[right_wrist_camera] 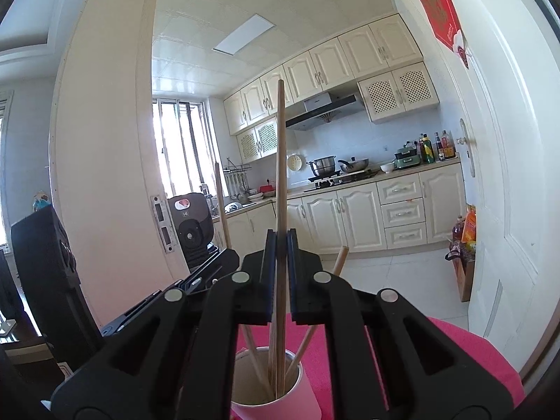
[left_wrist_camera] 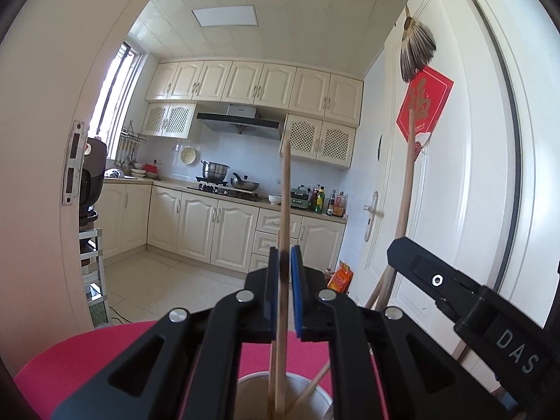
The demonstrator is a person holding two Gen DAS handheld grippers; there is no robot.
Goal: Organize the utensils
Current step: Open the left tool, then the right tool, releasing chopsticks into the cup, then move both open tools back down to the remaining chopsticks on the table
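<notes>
A pink paper cup stands on the pink table just below both grippers, and several wooden chopsticks lean in it. My right gripper is shut on an upright chopstick whose lower end reaches into the cup. My left gripper has its pads against another upright chopstick, whose lower end also reaches into the cup. In the left wrist view the right gripper's black body sits close at the right with its chopstick. In the right wrist view the left gripper's chopstick rises at the left.
An open white door stands close on the right and a door frame on the left, with a kitchen beyond. A black appliance and a dark boxy object sit to the left of the table.
</notes>
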